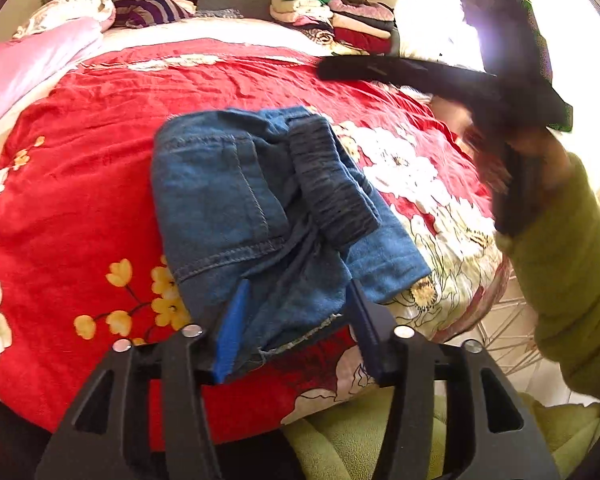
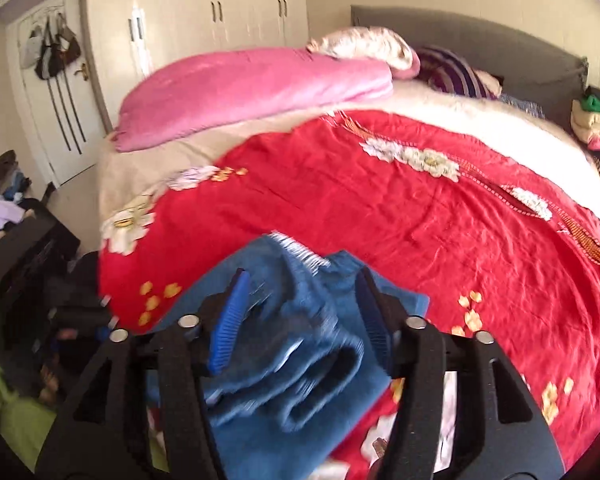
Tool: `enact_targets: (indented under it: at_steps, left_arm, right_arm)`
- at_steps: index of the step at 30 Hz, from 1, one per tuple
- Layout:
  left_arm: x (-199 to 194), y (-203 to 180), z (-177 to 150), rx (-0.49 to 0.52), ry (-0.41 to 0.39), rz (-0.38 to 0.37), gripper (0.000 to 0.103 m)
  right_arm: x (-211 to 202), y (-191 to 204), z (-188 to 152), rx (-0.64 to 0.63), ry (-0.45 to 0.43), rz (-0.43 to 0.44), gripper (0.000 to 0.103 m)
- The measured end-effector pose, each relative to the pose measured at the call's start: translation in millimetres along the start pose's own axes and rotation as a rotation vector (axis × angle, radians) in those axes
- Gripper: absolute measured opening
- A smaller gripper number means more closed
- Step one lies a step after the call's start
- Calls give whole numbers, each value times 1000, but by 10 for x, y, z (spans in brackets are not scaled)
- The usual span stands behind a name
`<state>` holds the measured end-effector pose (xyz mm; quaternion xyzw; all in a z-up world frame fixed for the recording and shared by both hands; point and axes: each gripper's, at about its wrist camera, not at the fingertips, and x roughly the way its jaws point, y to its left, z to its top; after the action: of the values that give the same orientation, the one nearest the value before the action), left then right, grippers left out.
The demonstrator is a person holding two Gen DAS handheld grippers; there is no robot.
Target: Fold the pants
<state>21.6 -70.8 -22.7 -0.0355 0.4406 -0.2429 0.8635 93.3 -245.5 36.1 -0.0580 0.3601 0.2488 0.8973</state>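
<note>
Blue denim pants [image 1: 260, 216] lie folded in a compact bundle on the red floral bedspread [image 1: 80, 208], the dark elastic waistband on top. My left gripper [image 1: 296, 320] is open, its blue pads either side of the bundle's near edge. The right gripper shows blurred at the upper right of the left wrist view [image 1: 512, 92], above the bed. In the right wrist view the pants [image 2: 300, 344] lie under and between the fingers of my open right gripper [image 2: 300, 316]; whether it touches them I cannot tell.
A pink quilt [image 2: 252, 92] and pillows [image 2: 456, 72] lie at the head of the bed. A stack of folded clothes [image 1: 332, 16] sits at the far right corner. A wardrobe [image 2: 204, 12] and door stand behind; a dark cluttered chair [image 2: 24, 256] is at the bed's left.
</note>
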Motion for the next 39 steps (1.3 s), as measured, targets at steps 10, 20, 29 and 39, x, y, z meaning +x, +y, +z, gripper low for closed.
enact_targets:
  at_steps: [10,20,29,39]
  left_arm:
    - [-93,75,132,-14,-24,65,71]
    - [-68,185,290,-16,-24,121,84]
    - [131,510,540,-84,2,132,56]
    - [424,585,669,-65,41,144,38]
  right_arm:
    - [-415,372,-449,-83,-13,-12,62]
    - [-350,764,-782,-214,62,-1,62]
    - [-42,1180,-839,-378,112,58,38]
    - [405,1245,-758,-465,217,100,3]
